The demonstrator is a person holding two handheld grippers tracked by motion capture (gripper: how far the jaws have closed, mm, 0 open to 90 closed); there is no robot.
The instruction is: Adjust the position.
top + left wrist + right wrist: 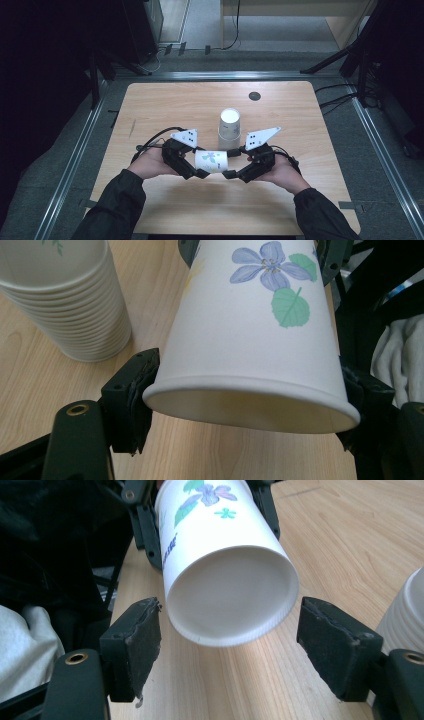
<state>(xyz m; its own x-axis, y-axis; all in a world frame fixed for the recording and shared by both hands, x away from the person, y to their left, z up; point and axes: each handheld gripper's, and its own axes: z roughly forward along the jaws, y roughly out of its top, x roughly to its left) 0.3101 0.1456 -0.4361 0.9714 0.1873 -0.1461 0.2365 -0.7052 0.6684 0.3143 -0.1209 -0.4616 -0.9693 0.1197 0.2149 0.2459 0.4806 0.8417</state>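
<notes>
A white paper cup printed with a purple flower lies sideways in the air between both grippers, low over the wooden table. My left gripper is shut on the cup at its wide rim end, one pad pressed against each side. My right gripper stands open around the cup's base end, and its pads leave a narrow gap on both sides. The cup's base faces the right gripper's camera.
A stack of upside-down paper cups stands just behind the grippers, close to the held cup. A dark round grommet sits near the table's far edge. Cables and stand legs lie on the floor beyond.
</notes>
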